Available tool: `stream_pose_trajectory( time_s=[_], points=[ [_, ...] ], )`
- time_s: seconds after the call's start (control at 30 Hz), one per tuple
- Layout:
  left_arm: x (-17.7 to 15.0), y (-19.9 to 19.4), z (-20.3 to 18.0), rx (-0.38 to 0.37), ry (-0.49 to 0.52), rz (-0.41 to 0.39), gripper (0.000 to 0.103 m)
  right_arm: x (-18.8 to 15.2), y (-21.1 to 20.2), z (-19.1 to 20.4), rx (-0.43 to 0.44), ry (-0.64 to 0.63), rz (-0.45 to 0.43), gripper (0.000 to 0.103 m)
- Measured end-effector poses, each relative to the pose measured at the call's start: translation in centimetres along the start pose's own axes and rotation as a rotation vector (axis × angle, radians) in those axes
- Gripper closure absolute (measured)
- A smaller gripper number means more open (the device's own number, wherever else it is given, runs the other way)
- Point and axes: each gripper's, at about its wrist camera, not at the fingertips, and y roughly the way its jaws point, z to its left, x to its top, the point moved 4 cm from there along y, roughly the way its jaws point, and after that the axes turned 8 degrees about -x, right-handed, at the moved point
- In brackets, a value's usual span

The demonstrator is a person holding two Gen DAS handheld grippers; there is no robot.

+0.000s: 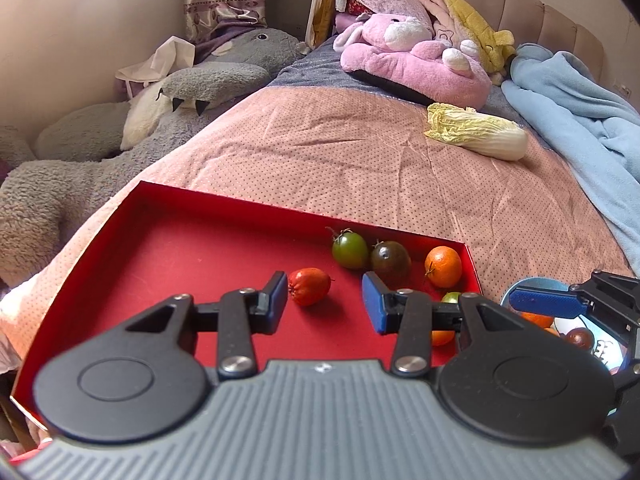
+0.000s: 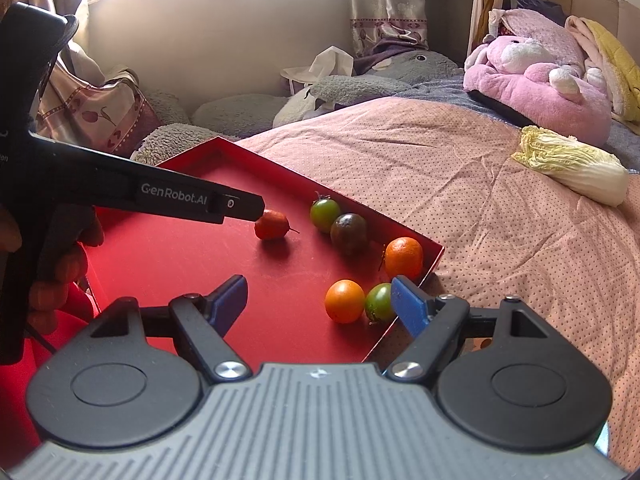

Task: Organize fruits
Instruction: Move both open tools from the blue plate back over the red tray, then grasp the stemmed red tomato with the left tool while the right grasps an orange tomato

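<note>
A red tray lies on the bed with several small fruits in it. My left gripper hovers low over the tray, open, and a red fruit rests on the tray floor just beyond its tips, touching neither pad. A green tomato, a dark tomato and an orange line the far wall. My right gripper stands wide open above the tray's near right corner, over an orange fruit and a green tomato, gripping nothing.
A blue plate holding more fruit sits right of the tray, under the right gripper. A napa cabbage lies farther up the pink bedspread. A pink plush, a grey plush and a blue blanket border the bed.
</note>
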Motion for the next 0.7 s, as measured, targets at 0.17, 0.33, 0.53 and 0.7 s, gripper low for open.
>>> stream_pose_trajectory(
  time_s=[0.17,0.33,0.53,0.7],
  points=[
    [0.7,0.5,1.7,0.022,0.044,0.021,0.059,0.1,1.1,0.3,0.011,-0.021,0.006,0.022],
    [0.9,0.9,3.2,0.027,-0.001,0.031,0.059,-0.5,2.9,0.3,0.008,-0.035,0.041,0.039],
    [0.9,1.2,2.9,0.008,0.003,0.037,0.059,-1.2,4.1,0.7,-0.054,-0.124,0.046,0.048],
    [0.7,1.7,2.5,0.002,0.013,0.057,0.059,-1.6,4.9,1.6,-0.091,-0.224,0.036,0.053]
  ],
)
